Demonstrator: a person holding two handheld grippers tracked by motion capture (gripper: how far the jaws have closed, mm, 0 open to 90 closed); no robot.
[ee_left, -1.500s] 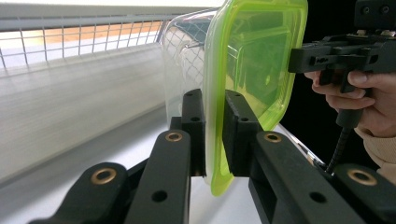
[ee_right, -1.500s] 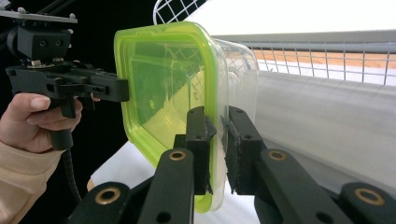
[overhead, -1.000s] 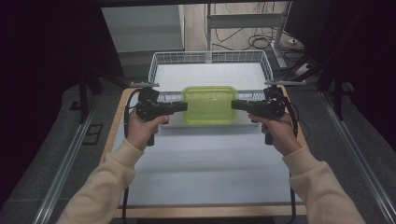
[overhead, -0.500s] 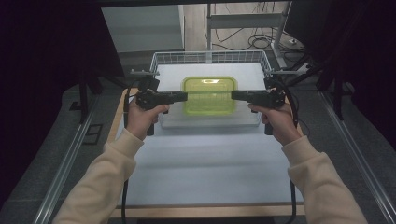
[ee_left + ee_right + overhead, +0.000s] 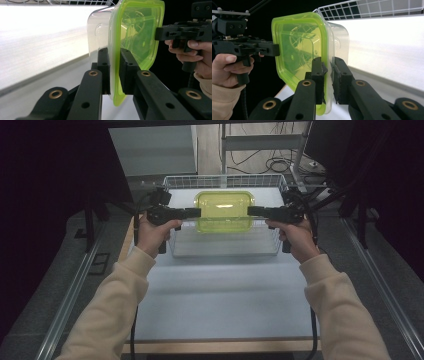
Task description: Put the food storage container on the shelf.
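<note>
Both tools clamped on the box (image 5: 223, 211): left tool (image 5: 114, 72) and right tool (image 5: 328, 80) each pinch the green lid's rim at opposite ends. Box is held level in the air over the wire basket (image 5: 225, 251) on the counter (image 5: 220, 305). Pickup looks done; lowering into the basket and letting go look like what's left.

A white wire basket (image 5: 170, 242) is sitting at the far edge of the table (image 5: 220, 295), its mesh rim catching the light. Beyond the far edge, loose black cables (image 5: 272, 166) are lying on the floor beside a metal stand (image 5: 300, 157).
</note>
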